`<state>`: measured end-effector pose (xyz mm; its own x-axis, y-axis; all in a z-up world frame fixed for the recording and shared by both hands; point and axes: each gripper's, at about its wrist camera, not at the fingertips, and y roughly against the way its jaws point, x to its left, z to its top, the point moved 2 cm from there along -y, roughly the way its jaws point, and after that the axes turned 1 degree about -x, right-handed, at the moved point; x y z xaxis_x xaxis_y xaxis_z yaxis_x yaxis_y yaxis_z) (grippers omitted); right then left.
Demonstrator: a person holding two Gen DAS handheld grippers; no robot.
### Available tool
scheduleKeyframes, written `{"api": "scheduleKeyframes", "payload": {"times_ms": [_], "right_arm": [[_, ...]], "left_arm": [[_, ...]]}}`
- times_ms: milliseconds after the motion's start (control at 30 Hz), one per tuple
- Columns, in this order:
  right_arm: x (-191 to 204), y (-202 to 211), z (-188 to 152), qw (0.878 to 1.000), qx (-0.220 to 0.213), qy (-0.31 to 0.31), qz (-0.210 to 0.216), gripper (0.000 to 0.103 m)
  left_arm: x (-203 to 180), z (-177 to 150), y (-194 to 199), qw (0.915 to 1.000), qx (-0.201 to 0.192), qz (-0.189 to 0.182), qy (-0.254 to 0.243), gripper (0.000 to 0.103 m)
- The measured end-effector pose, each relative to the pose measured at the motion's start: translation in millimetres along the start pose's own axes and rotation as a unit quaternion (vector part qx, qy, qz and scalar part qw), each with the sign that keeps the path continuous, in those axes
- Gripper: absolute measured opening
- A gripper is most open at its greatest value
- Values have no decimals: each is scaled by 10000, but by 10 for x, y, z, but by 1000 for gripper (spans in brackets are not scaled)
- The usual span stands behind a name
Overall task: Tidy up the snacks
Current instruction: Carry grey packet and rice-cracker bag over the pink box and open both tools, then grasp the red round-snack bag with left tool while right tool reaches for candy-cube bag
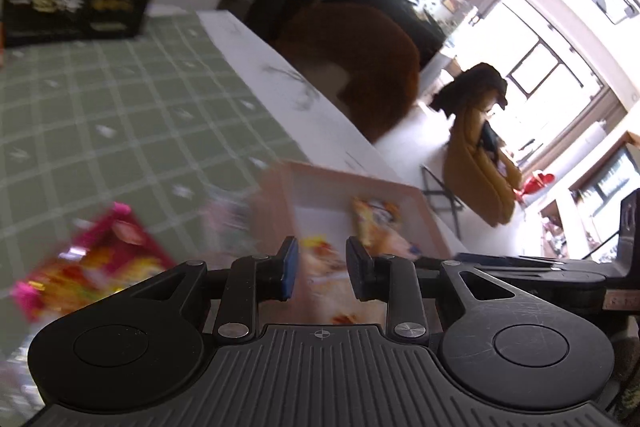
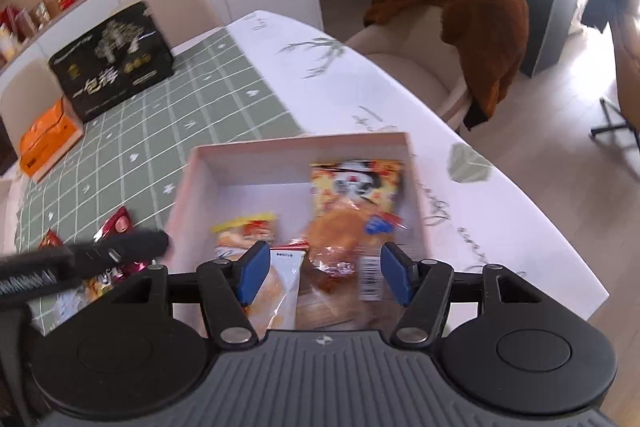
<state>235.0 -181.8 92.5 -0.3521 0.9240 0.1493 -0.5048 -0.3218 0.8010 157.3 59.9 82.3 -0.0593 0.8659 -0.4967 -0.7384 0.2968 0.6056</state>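
A pale pink open box (image 2: 224, 157) sits on the table near its front edge. It holds an orange snack bag (image 2: 354, 205) on the right and a yellow-topped snack bag (image 2: 250, 233) on the left. My right gripper (image 2: 323, 273) is open and empty, above the box's near side. My left gripper (image 1: 322, 269) is open with a gap between its fingers, over the blurred box (image 1: 360, 183) and the yellow-topped bag (image 1: 320, 267). A magenta snack packet (image 1: 96, 267) lies left of the box on the green cloth; it also shows in the right wrist view (image 2: 116, 227).
A black gift box (image 2: 112, 63) and an orange carton (image 2: 48, 139) stand at the far end of the green checked cloth (image 2: 168, 115). A beige chair with a brown coat (image 2: 472, 7) stands beside the table's right edge. The left gripper's body (image 2: 80, 259) reaches in from the left.
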Motion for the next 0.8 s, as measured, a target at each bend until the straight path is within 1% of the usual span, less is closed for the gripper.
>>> {"api": "scheduleKeyframes", "payload": {"times_ms": [67, 100, 167, 200, 267, 333, 400, 433, 500, 567, 633, 733, 800], "right_arm": [[228, 45, -19, 9999, -51, 99, 2, 68], [346, 76, -42, 9999, -64, 122, 84, 69], [575, 87, -90, 9995, -57, 165, 270, 72], [697, 79, -120, 9992, -50, 197, 358, 72], [923, 30, -168, 9983, -4, 253, 526, 73], [1180, -59, -234, 9969, 82, 326, 712, 73], [1468, -161, -332, 9940, 206, 466, 967, 73], [1600, -189, -396, 9919, 270, 556, 1108, 73], [1892, -275, -517, 9872, 398, 747, 1351, 75], [2163, -378, -613, 9833, 495, 952, 1469, 77], [2384, -503, -655, 9814, 573, 1120, 1447, 77], [2648, -712, -693, 9805, 690, 1303, 1301, 77], [2753, -825, -716, 9807, 617, 1486, 1109, 82]], "left_arm": [[203, 75, 198, 9998, -163, 40, 99, 30], [347, 107, 299, 9993, -277, 191, 184, 30], [653, 174, 450, 9968, -448, 583, 318, 30], [828, 195, 528, 9945, -517, 844, 337, 30], [1145, 219, 635, 9883, -602, 1383, 236, 30], [1438, 225, 698, 9802, -571, 1892, 132, 30], [1737, 192, 687, 9748, -379, 2189, 193, 30], [1874, 162, 686, 9732, -285, 2264, 284, 30], [2033, 89, 680, 9726, -170, 2283, 394, 30], [2070, 29, 712, 9743, -270, 2220, 253, 30], [2075, -32, 757, 9760, -261, 2162, 91, 30], [2016, -101, 777, 9793, -203, 2013, -55, 29], [1962, -147, 774, 9806, -166, 1943, -180, 28]]}}
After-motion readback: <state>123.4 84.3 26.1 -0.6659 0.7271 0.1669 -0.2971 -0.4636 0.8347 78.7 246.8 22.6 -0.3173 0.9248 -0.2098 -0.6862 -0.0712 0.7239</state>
